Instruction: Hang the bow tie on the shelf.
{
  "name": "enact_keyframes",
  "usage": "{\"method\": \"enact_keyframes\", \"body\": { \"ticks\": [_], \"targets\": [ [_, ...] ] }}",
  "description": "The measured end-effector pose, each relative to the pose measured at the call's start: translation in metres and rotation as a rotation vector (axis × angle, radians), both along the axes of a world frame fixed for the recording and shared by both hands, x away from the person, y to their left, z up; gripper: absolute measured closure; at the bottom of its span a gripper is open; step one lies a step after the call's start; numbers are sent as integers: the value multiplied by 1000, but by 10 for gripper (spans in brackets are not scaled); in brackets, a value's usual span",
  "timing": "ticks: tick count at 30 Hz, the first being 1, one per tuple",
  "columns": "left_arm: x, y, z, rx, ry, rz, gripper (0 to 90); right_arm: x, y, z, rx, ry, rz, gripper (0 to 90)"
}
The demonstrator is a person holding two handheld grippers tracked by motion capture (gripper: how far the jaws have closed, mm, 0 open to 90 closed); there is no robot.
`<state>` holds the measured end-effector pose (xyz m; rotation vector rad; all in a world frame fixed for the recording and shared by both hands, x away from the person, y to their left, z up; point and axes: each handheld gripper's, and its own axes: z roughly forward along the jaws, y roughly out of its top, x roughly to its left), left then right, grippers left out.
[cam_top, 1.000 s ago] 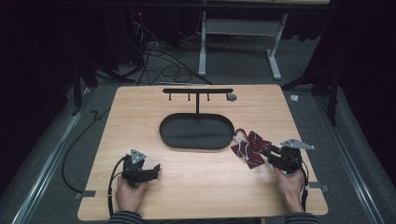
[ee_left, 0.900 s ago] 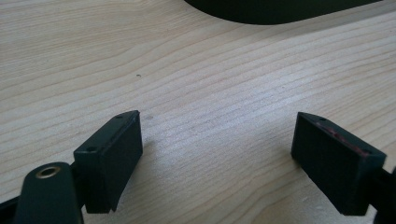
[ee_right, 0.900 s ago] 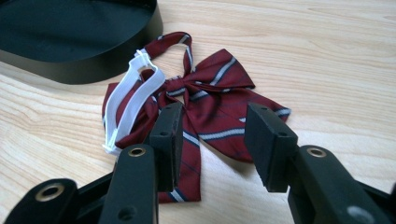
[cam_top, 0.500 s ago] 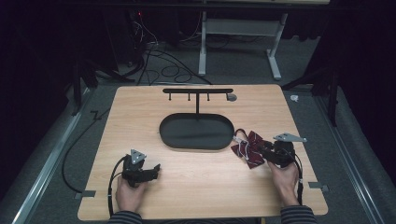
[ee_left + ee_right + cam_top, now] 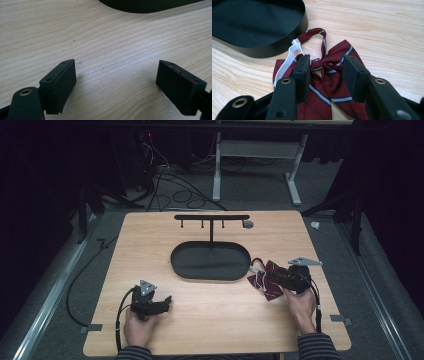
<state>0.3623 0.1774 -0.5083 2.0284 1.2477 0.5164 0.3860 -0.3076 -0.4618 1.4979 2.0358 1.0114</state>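
Dark red striped fabric bow tie with white elastic strap lies on the light wooden table, just beside the black oval tray. The right gripper straddles its knot, jaws part-spread. The left gripper rests spread wide, well apart.

A dark red bow tie with thin white and navy stripes lies flat on the wooden table, just beside the right end of the oval black tray. Its knot sits in the middle, with the wings spread to either side and the tails pointing away from the tray. A red striped neck strap loops out from the knot toward the tray's wall, where it joins a white elastic band that runs back along the tie's edge nearest the tray.
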Motion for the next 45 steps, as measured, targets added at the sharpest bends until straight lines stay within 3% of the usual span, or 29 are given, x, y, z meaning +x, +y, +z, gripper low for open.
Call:
{"method": "enact_keyframes", "body": {
  "ticks": [32, 45],
  "targets": [
    [0, 0, 0, -1, -1, 1, 168, 44, 15, 6, -25, 53, 4, 640],
    [0, 0, 0, -1, 0, 1, 168, 63, 22, -5, -35, 102, -4, 636]
  ]
}}
